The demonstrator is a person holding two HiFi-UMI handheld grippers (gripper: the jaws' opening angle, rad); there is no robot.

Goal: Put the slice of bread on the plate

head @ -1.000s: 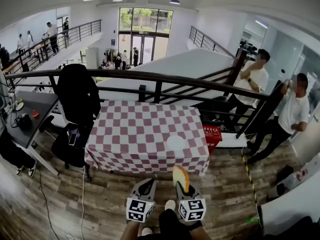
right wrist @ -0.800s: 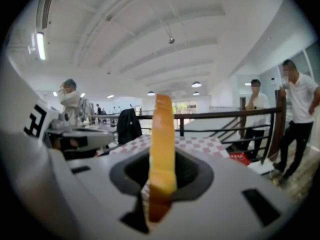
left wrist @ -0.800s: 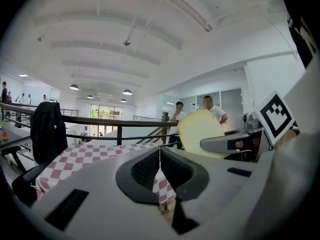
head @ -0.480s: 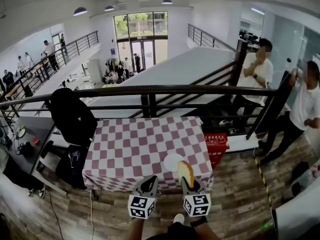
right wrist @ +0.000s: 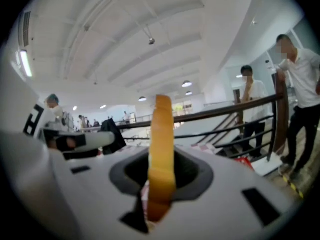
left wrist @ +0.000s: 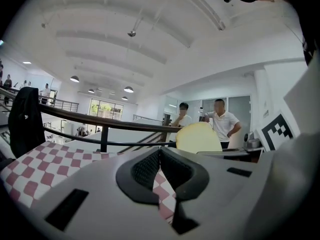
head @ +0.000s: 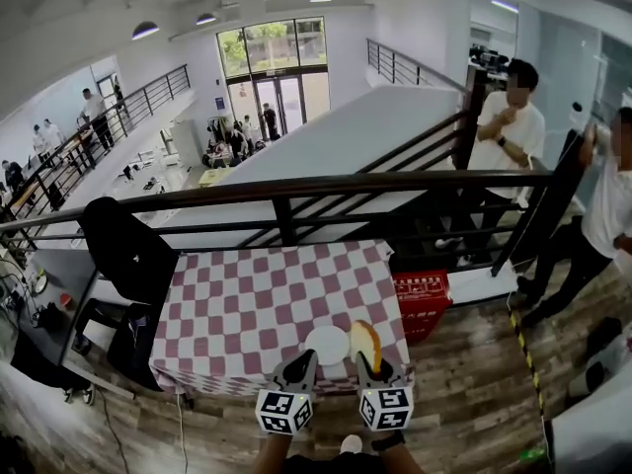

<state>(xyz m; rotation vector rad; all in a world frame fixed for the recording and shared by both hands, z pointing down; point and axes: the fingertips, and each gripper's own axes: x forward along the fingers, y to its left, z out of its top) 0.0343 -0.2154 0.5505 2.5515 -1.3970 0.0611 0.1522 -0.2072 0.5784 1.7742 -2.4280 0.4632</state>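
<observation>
Bread slice (head: 365,341) stands upright in right claw (head: 368,362) near plate (head: 327,345).

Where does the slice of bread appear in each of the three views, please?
Head view: golden slice of bread low centre, upright in the right gripper.
Left gripper view: bread right of centre, above the jaws.
Right gripper view: bread dead centre, edge-on.
Shared landmark: dark metal railing.

A dark metal railing (head: 296,188) stands behind the red-and-white checked table (head: 247,304). A red plastic crate (head: 423,299) sits right of it.
</observation>
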